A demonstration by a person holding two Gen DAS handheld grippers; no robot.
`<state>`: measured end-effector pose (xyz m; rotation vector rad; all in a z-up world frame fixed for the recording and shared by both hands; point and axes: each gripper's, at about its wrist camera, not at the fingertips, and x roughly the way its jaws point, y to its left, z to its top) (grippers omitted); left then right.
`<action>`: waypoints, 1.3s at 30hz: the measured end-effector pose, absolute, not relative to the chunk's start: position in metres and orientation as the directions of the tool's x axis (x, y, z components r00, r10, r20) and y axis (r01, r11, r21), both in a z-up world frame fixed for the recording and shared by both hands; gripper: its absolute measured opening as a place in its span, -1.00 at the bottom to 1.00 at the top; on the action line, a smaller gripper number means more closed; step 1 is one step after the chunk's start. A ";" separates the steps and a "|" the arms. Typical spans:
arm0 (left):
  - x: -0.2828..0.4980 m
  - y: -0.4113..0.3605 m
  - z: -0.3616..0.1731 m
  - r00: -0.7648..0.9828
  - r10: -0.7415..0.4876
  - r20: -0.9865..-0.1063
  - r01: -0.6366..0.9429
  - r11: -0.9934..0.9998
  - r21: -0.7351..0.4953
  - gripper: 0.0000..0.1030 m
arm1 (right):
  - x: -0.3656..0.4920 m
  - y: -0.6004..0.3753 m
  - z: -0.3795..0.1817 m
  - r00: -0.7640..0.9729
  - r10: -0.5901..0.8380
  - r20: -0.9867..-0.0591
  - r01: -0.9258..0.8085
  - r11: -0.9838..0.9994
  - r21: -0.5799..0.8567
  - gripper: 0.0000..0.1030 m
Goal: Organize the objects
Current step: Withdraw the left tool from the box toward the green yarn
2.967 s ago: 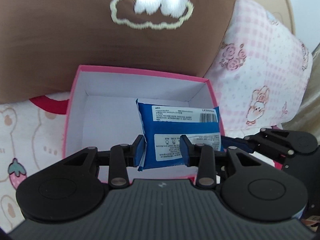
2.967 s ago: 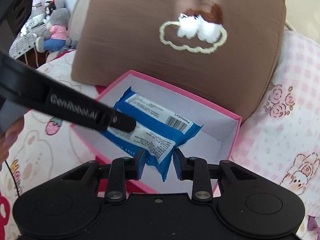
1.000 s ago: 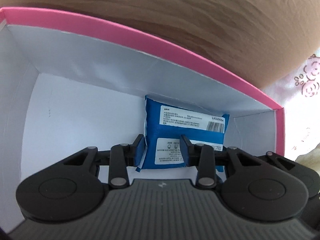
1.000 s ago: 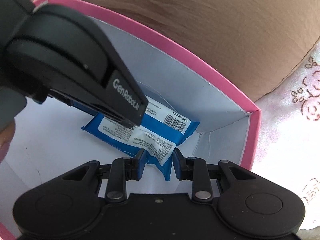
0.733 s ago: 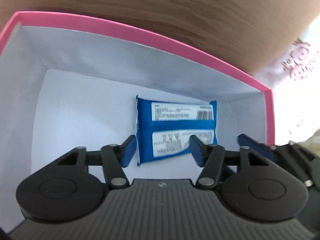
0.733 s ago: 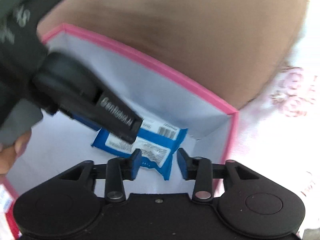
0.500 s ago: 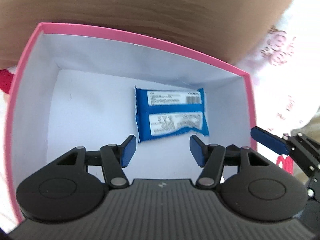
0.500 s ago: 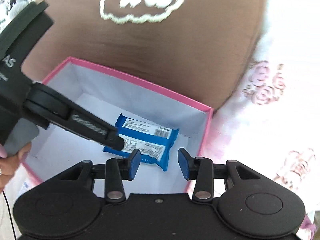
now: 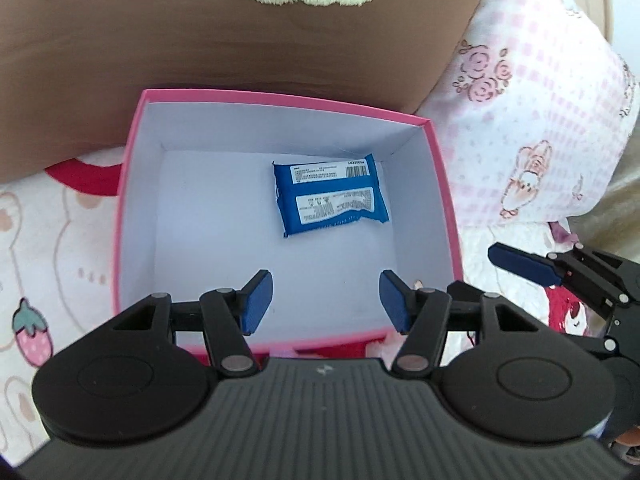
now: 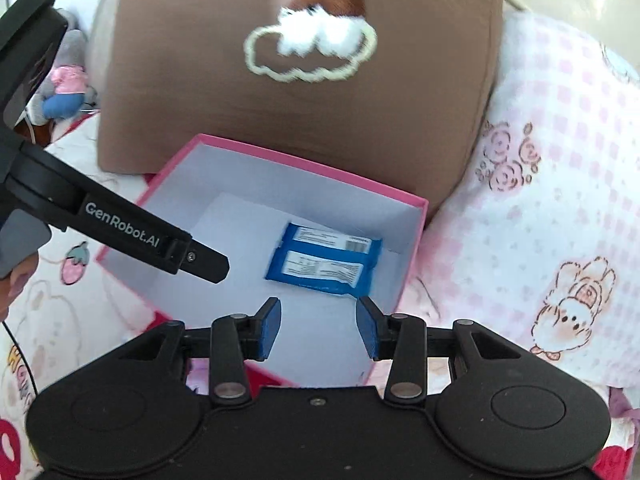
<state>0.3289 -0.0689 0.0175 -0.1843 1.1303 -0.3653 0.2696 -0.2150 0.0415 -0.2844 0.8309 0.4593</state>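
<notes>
Bedding printed with bunnies and strawberries carries a pink box set against a brown pillow (a fluffy cloud is stitched on it). One blue packet lies label-up on the box's white floor, near the far right corner. Left tongs hang released above the box, nothing between their pads. Right tongs are likewise released and empty, clear of the packet.
</notes>
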 end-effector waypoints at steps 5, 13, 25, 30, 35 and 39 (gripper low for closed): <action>0.299 -0.058 0.042 0.405 -0.375 -0.834 0.225 0.925 -0.306 0.13 | 0.242 -0.212 0.057 0.585 0.312 -0.748 -0.524 0.850 -0.056 -0.05; 0.254 -0.038 0.068 0.432 -0.375 -0.820 0.249 0.924 -0.290 0.15 | 0.210 -0.213 0.068 0.589 0.326 -0.739 -0.520 0.853 -0.038 0.02; 0.195 -0.016 0.100 0.466 -0.367 -0.805 0.276 0.925 -0.262 0.40 | 0.164 -0.223 0.094 0.602 0.387 -0.699 -0.537 0.843 0.004 0.72; 0.176 -0.012 0.103 0.461 -0.373 -0.805 0.284 0.922 -0.265 0.67 | 0.144 -0.228 0.104 0.609 0.400 -0.685 -0.535 0.844 0.017 0.86; 0.161 -0.008 0.103 0.441 -0.399 -0.804 0.276 0.913 -0.301 0.81 | 0.127 -0.228 0.108 0.602 0.398 -0.692 -0.548 0.836 0.004 0.87; 0.150 -0.004 0.105 0.442 -0.396 -0.805 0.268 0.915 -0.302 0.91 | 0.114 -0.229 0.111 0.602 0.395 -0.694 -0.560 0.828 -0.014 0.87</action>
